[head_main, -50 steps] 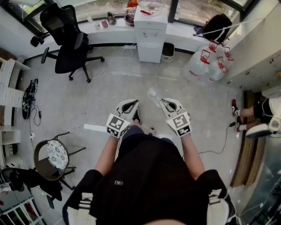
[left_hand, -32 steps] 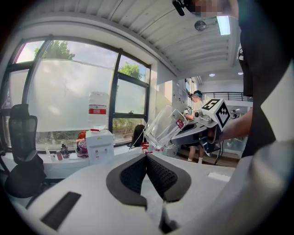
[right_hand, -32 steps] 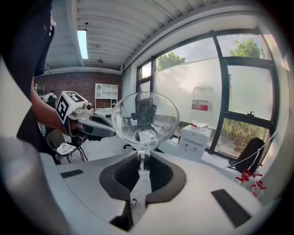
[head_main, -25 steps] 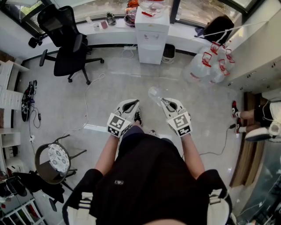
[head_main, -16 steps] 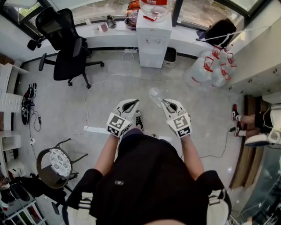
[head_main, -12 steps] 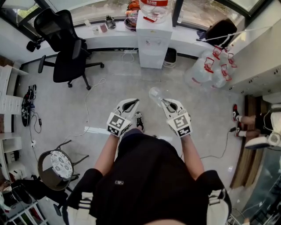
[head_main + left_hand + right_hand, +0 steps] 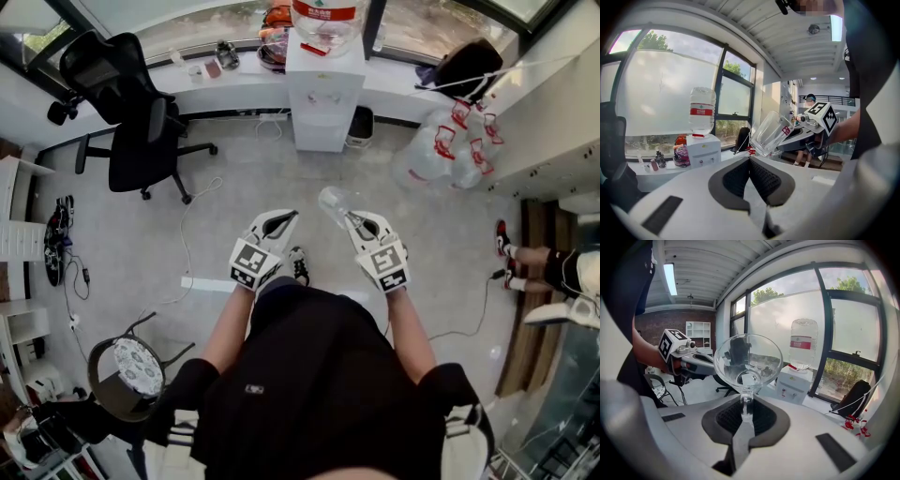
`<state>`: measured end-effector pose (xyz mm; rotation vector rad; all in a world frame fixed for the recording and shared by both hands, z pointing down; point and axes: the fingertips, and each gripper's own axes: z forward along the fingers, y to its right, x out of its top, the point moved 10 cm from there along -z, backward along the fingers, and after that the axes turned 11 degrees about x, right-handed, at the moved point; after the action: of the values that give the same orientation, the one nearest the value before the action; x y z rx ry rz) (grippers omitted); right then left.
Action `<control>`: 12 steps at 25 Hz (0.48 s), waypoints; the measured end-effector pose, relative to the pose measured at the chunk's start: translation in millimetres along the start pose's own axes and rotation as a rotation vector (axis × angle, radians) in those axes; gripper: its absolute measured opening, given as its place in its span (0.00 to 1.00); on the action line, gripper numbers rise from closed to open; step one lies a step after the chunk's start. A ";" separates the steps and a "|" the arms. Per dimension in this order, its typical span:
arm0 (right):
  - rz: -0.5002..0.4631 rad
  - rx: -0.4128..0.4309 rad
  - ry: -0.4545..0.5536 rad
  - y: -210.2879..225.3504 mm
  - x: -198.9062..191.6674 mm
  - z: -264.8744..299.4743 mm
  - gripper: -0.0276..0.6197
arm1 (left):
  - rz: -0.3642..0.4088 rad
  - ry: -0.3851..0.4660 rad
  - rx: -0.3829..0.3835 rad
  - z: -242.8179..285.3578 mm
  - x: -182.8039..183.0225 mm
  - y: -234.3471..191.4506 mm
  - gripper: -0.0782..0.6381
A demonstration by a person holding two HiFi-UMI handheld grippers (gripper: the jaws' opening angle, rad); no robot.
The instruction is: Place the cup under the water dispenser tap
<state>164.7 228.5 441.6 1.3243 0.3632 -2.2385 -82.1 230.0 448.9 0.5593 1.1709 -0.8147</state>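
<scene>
The right tool (image 7: 353, 218) is clamped on the tilted clear glass cup (image 7: 336, 202), the white water dispenser (image 7: 323, 94) stands straight ahead, well apart across the floor (image 7: 234, 187), and the left tool (image 7: 281, 221) is closed and empty.

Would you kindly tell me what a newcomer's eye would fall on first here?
The clear glass cup stands out first, held tilted in the right hand-held gripper at the centre of the head view. Beyond it, the white water dispenser with its bottle stands at the top of that view, with a black office chair further left.
</scene>
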 end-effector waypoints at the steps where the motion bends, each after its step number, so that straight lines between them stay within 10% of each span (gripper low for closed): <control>1: 0.002 -0.003 -0.001 2.1 1.0 2.4 0.05 | 0.001 0.000 -0.004 2.2 0.6 -2.9 0.11; 12: 0.002 -0.017 -0.028 10.1 22.1 41.6 0.05 | -0.015 -0.002 -0.014 6.8 -2.7 -49.2 0.11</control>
<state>130.9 194.2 442.9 1.2821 0.3705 -2.2454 -118.0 196.0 454.8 0.5385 1.1792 -0.8191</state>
